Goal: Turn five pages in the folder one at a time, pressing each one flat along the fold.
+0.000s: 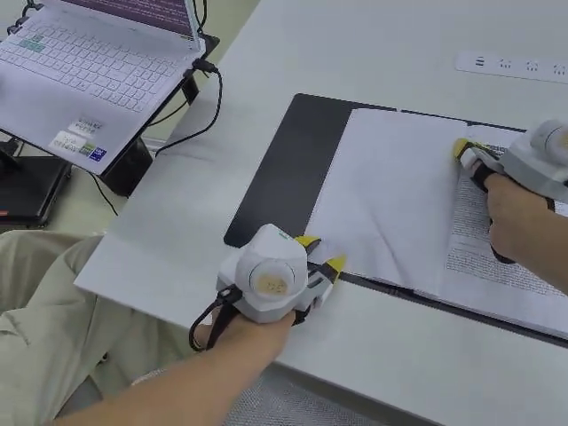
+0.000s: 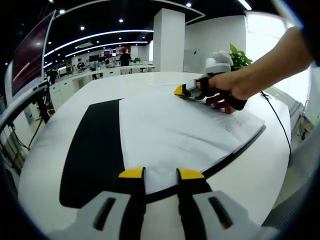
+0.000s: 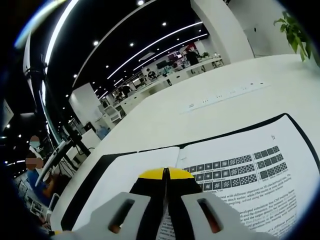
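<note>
We note the black folder (image 1: pixel 275 169) lying open on the white counter (image 1: pixel 355 53). A blank white page (image 1: pixel 390 195) is laid over onto its left half, and a printed page (image 1: pixel 479 240) of text faces up on the right. The fold (image 1: pixel 451 222) between them has its long axis running from the near edge away from us toward the far edge. The right claw (image 1: pixel 466 153) sits at the far end of that line. In the right gripper view its yellow tips (image 3: pixel 165 173) are pinched together with nothing between them, resting where the two pages meet. The left claw (image 1: pixel 321 251) is at the near edge of the blank page, well to the left of the fold. Its tips (image 2: pixel 161 174) stand a narrow gap apart, and we cannot tell whether they touch the paper. We judge the right hand the nearer one for pressing: the stroke would run down the fold toward us. The next sheet's free edge lies further right.
</note>
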Motion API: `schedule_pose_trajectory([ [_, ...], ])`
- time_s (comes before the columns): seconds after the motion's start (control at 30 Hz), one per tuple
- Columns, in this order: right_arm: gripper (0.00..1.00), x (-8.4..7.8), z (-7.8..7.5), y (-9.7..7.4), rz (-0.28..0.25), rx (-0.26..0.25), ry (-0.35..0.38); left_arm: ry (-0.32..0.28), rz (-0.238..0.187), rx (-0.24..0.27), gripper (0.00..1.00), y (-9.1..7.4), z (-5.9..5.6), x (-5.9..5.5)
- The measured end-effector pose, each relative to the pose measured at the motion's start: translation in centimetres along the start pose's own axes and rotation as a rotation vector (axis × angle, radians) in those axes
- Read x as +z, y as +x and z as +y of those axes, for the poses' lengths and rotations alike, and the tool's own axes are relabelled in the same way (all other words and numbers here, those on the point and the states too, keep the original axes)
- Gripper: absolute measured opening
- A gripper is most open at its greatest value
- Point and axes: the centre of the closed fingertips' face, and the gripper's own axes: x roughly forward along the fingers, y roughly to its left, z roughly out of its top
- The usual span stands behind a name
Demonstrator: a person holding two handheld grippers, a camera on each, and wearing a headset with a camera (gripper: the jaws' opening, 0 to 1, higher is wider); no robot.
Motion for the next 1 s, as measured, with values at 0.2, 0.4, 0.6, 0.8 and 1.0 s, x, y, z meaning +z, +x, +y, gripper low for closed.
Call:
schedule_pose_trajectory([
  [0.2, 0.00, 0.6, -0.3, 1.0, -0.003, -0.015, -0.023, 0.002, 0.000, 0.000, 0.23, -0.1, -0.1, 0.1],
  [0.4, 0.00, 1.6, -1.8, 3.3, 0.006, -0.021, -0.054, 0.001, -0.001, 0.000, 0.23, 0.0, -0.1, 0.1],
  [0.6, 0.00, 2.1, -3.2, 5.6, 0.014, -0.019, -0.063, -0.002, -0.005, 0.001, 0.23, 0.0, -0.2, 0.1],
  [0.8, 0.00, 1.8, -3.2, 5.6, 0.012, -0.012, -0.082, -0.004, -0.008, 0.001, 0.23, 0.0, -0.1, 0.1],
  [1.0, 0.00, 1.2, -2.9, 5.1, 0.017, 0.008, -0.080, -0.006, -0.011, 0.000, 0.23, 0.0, -0.2, 0.1],
])
